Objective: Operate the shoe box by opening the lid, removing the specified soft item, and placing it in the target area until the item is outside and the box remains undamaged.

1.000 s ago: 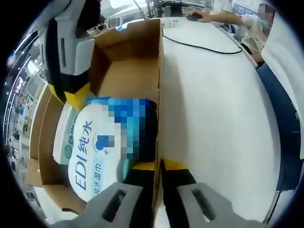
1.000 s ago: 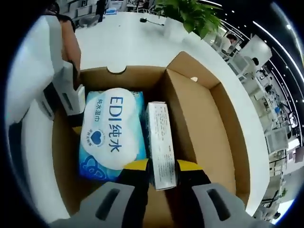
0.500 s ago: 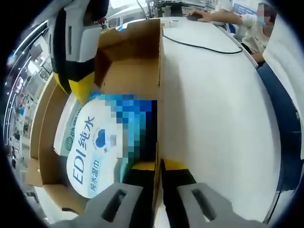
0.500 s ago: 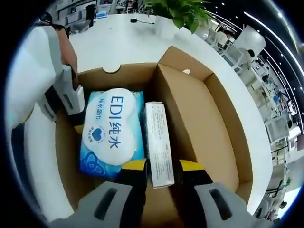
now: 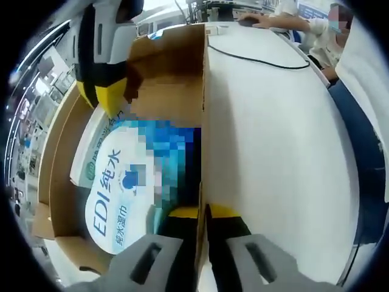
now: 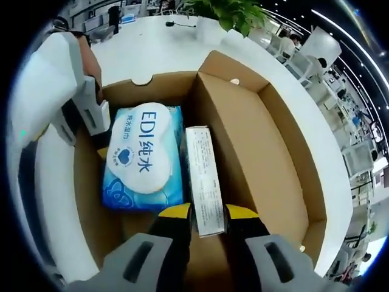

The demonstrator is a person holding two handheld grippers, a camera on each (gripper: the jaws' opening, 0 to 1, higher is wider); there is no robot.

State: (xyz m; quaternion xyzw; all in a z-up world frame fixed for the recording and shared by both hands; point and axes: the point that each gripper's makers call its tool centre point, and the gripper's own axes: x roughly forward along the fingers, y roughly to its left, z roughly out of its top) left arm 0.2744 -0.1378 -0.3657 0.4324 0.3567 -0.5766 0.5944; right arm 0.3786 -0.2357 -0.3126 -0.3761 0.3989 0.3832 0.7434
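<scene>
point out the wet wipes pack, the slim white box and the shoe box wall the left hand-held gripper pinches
wet wipes pack (image 6: 143,159), right gripper view, white label.
slim white box (image 6: 202,179), right gripper view, its upward face.
shoe box wall (image 5: 202,103), left gripper view, top edge.
left hand-held gripper (image 5: 202,214), left gripper view, between its yellow tips.

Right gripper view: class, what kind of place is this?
Probably an open-plan office: a long white table holding the shoe box, a potted plant, and a person's hand at a desk.

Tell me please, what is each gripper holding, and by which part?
Left gripper clamps the shoe box by its side wall; right gripper grips the white carton by its near end.
</scene>
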